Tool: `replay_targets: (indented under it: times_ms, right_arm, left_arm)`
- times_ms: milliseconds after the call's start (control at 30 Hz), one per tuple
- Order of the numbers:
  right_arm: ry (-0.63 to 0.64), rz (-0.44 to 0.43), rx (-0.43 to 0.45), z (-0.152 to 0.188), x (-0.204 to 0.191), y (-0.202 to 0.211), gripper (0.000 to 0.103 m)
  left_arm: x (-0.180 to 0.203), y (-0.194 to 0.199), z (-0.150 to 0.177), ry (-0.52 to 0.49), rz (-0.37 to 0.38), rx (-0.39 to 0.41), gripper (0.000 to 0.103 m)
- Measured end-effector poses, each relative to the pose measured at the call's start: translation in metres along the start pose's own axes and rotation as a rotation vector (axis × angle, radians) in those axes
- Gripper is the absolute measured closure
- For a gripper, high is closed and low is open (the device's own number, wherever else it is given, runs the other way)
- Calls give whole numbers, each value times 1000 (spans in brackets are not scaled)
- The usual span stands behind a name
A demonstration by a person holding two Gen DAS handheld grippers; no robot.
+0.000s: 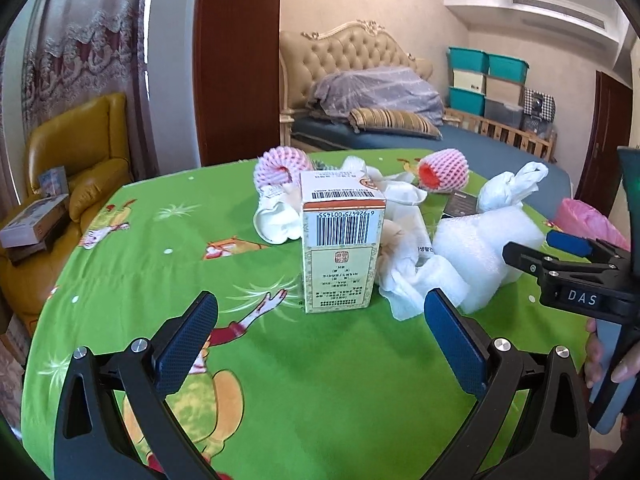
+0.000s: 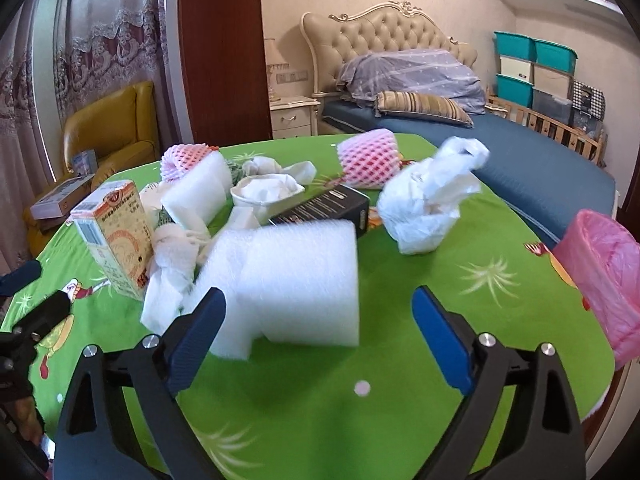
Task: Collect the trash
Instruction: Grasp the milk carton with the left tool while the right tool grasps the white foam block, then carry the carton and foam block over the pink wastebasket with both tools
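A pile of trash lies on the green cartoon tablecloth [image 1: 312, 360]. An upright cream carton with a barcode [image 1: 340, 244] stands just ahead of my open, empty left gripper [image 1: 320, 308]; it also shows in the right wrist view [image 2: 116, 236]. A white foam block [image 2: 296, 276] lies just ahead of my open, empty right gripper [image 2: 320, 304]. Around them lie crumpled white tissue [image 1: 404, 264], two pink foam fruit nets [image 2: 370, 158], a knotted white plastic bag [image 2: 428, 200], a black box [image 2: 324, 208] and a white paper cup [image 2: 266, 192]. The right gripper shows at the right edge of the left wrist view [image 1: 560, 252].
A bin lined with a pink bag [image 2: 604, 276] stands at the table's right edge. Behind the table are a bed [image 2: 480, 148], a yellow armchair [image 1: 72, 152] with boxes on it, a wooden door, a nightstand and stacked teal storage bins [image 2: 532, 64].
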State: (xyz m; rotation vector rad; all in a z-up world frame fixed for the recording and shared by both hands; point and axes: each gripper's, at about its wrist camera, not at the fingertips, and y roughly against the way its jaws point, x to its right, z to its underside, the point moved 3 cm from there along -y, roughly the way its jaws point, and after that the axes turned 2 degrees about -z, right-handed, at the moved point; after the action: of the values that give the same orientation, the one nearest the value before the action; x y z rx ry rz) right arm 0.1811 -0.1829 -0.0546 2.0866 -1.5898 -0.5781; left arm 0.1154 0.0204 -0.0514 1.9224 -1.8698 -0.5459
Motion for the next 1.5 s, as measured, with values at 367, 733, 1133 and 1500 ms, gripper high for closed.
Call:
replay_targets:
  times_ms: [367, 733, 1133, 1500]
  right_arm:
    - [-14, -3, -22, -13, 14, -21, 43]
    - [-63, -27, 71, -6, 36, 4, 44]
    - [-82, -39, 115, 0, 52, 27, 44]
    - [-101, -39, 146, 6, 63, 44, 44]
  left_arm:
    - [1, -31, -20, 80, 45, -49, 6]
    - [10, -52, -39, 86, -16, -14, 14]
    - [13, -41, -33, 64, -61, 25, 54]
    - [36, 2, -46, 8, -12, 143, 54]
